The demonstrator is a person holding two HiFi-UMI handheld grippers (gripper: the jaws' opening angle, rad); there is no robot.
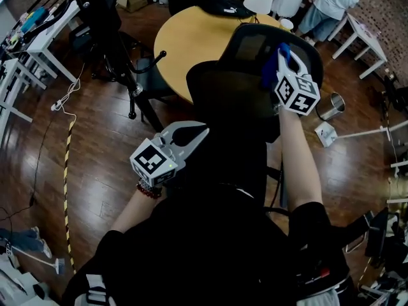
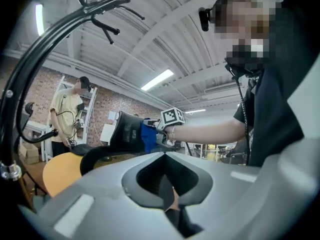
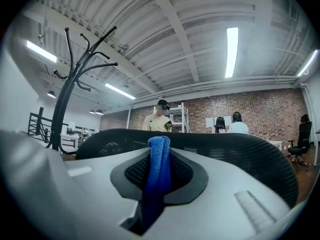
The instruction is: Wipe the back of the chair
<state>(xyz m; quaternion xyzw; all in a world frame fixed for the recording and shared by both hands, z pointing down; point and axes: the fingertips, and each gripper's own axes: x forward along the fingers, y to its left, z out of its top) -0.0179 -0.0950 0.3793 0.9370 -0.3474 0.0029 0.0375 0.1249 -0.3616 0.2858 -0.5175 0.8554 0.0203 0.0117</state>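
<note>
**Chair back: cloth at the top edge**

Head view: chair back (image 1: 255, 43) sits upper centre. The right gripper (image 1: 281, 57) holds the blue cloth (image 1: 270, 70) at its top, apparently to wipe.
Left gripper view: left gripper (image 2: 165, 154) closed, empty, held aside.
Right gripper view: jaws pinch the cloth.

The chair (image 1: 248, 46) stands right before me, its back on the far side, with the round tabletop (image 1: 185, 37) just behind it. My right hand-held gripper (image 1: 284, 62) is at the top of that back, the cloth (image 3: 159, 169) between its jaws and against the back. My left hand-held gripper (image 1: 203, 131) hangs lower left, nearer me, apart from the back, and a coat rack (image 1: 108, 30) stands left of the tabletop.
</note>
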